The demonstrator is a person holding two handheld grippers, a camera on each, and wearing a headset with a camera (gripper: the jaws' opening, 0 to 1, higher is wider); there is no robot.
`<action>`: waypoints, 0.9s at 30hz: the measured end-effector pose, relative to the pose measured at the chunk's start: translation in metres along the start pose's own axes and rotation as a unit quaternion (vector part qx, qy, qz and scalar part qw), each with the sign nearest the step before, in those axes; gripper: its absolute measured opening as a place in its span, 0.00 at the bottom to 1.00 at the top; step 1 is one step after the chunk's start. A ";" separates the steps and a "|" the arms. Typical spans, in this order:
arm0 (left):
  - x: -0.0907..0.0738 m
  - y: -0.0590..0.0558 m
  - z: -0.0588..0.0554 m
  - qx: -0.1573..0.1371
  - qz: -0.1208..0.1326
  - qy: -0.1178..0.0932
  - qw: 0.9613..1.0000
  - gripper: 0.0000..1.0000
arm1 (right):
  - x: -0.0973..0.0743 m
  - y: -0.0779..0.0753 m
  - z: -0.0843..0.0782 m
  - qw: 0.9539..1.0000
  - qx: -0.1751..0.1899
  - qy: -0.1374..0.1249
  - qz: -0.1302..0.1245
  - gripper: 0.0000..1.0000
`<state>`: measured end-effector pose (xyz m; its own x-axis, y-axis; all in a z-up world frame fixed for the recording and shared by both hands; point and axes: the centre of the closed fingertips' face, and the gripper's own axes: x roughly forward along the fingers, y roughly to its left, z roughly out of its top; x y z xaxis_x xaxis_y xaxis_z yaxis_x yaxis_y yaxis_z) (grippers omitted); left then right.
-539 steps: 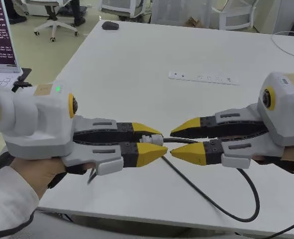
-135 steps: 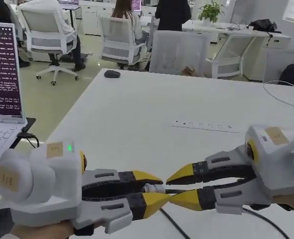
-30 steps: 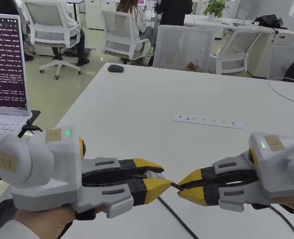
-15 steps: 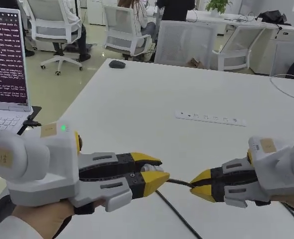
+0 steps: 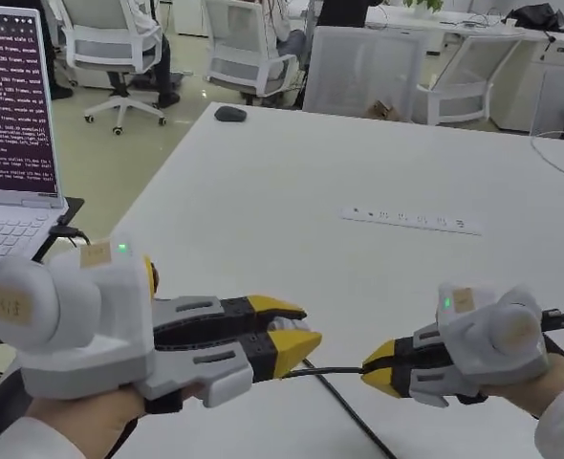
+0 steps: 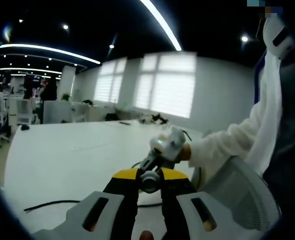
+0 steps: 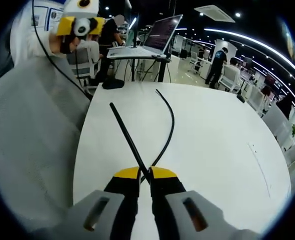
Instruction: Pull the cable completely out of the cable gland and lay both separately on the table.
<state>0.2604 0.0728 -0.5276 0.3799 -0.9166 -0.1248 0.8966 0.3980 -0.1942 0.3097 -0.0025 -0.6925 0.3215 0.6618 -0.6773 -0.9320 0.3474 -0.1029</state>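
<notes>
2 grippers, 1 gland, 1 cable. My L gripper [image 5: 311, 325] is pinched tight on gland [image 6: 150, 179]. R gripper [image 5: 366, 368], at its 3 o'clock, is clamped on cable [image 5: 332, 371], both above table [image 5: 358, 172].

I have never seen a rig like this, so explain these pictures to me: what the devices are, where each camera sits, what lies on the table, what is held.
No robot here: a person holds a tool with two yellow-tipped jaws in each hand. The head view comes from a headset camera looking down at the left gripper, the right gripper and the white table. Each round picture comes from a camera riding on one gripper, looking along its jaws. The left gripper is shut on a small pale cable gland; the right gripper is shut on a black cable. Whether the cable has left the gland I cannot tell. Farther off on the table lie a power strip and a mouse; a laptop stands at the left.
</notes>
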 end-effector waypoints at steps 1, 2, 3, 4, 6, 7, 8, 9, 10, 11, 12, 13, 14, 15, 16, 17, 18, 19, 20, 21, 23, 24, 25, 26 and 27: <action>0.000 0.001 -0.001 -0.002 0.001 0.002 1.000 0.17 | 0.003 0.000 -0.002 1.000 0.003 0.002 0.001 0.07; 0.001 0.001 -0.003 -0.006 0.001 0.004 1.000 0.17 | 0.006 0.001 -0.004 1.000 0.007 0.002 0.004 0.07; 0.001 0.002 -0.005 -0.008 0.002 0.006 1.000 0.17 | 0.008 0.001 -0.006 1.000 0.010 0.001 0.005 0.07; 0.002 0.002 -0.007 -0.012 0.003 0.009 1.000 0.17 | 0.010 0.002 -0.007 1.000 0.015 0.002 0.007 0.07; 0.002 0.003 -0.011 -0.018 0.004 0.014 1.000 0.17 | 0.017 0.005 -0.012 1.000 0.020 0.006 0.014 0.07; 0.002 0.003 -0.014 -0.022 0.005 0.018 1.000 0.17 | 0.020 0.007 -0.015 1.000 0.023 0.010 0.019 0.07; 0.002 0.003 -0.015 -0.023 0.005 0.019 1.000 0.17 | 0.023 0.008 -0.017 0.999 0.024 0.013 0.022 0.07; 0.002 0.003 -0.017 -0.028 0.005 0.022 0.999 0.17 | 0.027 0.010 -0.020 0.999 0.024 0.019 0.027 0.07; 0.002 0.003 -0.019 -0.030 0.004 0.024 0.999 0.17 | 0.029 0.011 -0.023 0.999 0.024 0.023 0.029 0.07; 0.003 0.002 -0.021 -0.032 0.004 0.027 0.999 0.17 | 0.033 0.013 -0.025 0.999 0.023 0.028 0.032 0.08; 0.003 0.002 -0.022 -0.033 0.004 0.029 0.999 0.17 | 0.036 0.013 -0.027 0.999 0.023 0.030 0.034 0.08; 0.003 0.002 -0.023 -0.033 0.005 0.032 0.999 0.17 | 0.039 0.014 -0.028 0.998 0.029 0.031 0.038 0.09; 0.003 0.002 -0.024 -0.034 0.006 0.034 0.999 0.17 | 0.040 0.014 -0.028 0.998 0.030 0.031 0.038 0.08; 0.003 0.002 -0.025 -0.034 0.006 0.035 0.999 0.17 | 0.043 0.015 -0.032 0.998 0.033 0.040 0.042 0.09; 0.003 0.003 -0.026 -0.035 0.008 0.036 0.999 0.17 | 0.045 0.012 -0.033 0.998 0.037 0.038 0.036 0.09; 0.002 0.004 -0.027 -0.035 0.010 0.038 0.999 0.17 | 0.048 0.012 -0.035 0.998 0.039 0.041 0.037 0.09; 0.002 0.005 -0.028 -0.036 0.012 0.040 0.999 0.17 | 0.049 0.013 -0.036 0.998 0.038 0.041 0.037 0.09; 0.002 0.005 -0.028 -0.036 0.014 0.041 0.998 0.17 | 0.050 0.013 -0.038 0.998 0.037 0.042 0.037 0.09; 0.002 0.006 -0.029 -0.036 0.016 0.043 0.998 0.17 | 0.050 0.013 -0.039 0.998 0.040 0.041 0.038 0.09; 0.002 0.006 -0.030 -0.036 0.017 0.044 0.998 0.17 | 0.049 0.013 -0.038 0.998 0.042 0.036 0.038 0.09; 0.002 0.007 -0.031 -0.037 0.019 0.048 0.998 0.17 | 0.049 0.012 -0.038 0.998 0.048 0.032 0.040 0.09; 0.002 0.007 -0.033 -0.036 0.020 0.051 0.998 0.17 | 0.049 0.011 -0.039 0.998 0.048 0.030 0.042 0.09; 0.002 0.007 -0.033 -0.035 0.020 0.053 0.998 0.17 | 0.049 0.012 -0.039 0.998 0.048 0.029 0.042 0.09; 0.003 0.008 -0.034 -0.033 0.021 0.055 0.998 0.17 | 0.048 0.012 -0.038 0.998 0.047 0.027 0.045 0.09; 0.003 0.008 -0.034 -0.033 0.022 0.055 0.998 0.17 | 0.048 0.012 -0.038 0.998 0.046 0.027 0.045 0.09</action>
<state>0.2608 0.0748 -0.5627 0.3871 -0.8902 -0.2403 0.8617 0.4420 -0.2493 0.3074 0.0084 -0.7541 0.2245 0.6576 -0.7192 -0.9366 0.3493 0.0271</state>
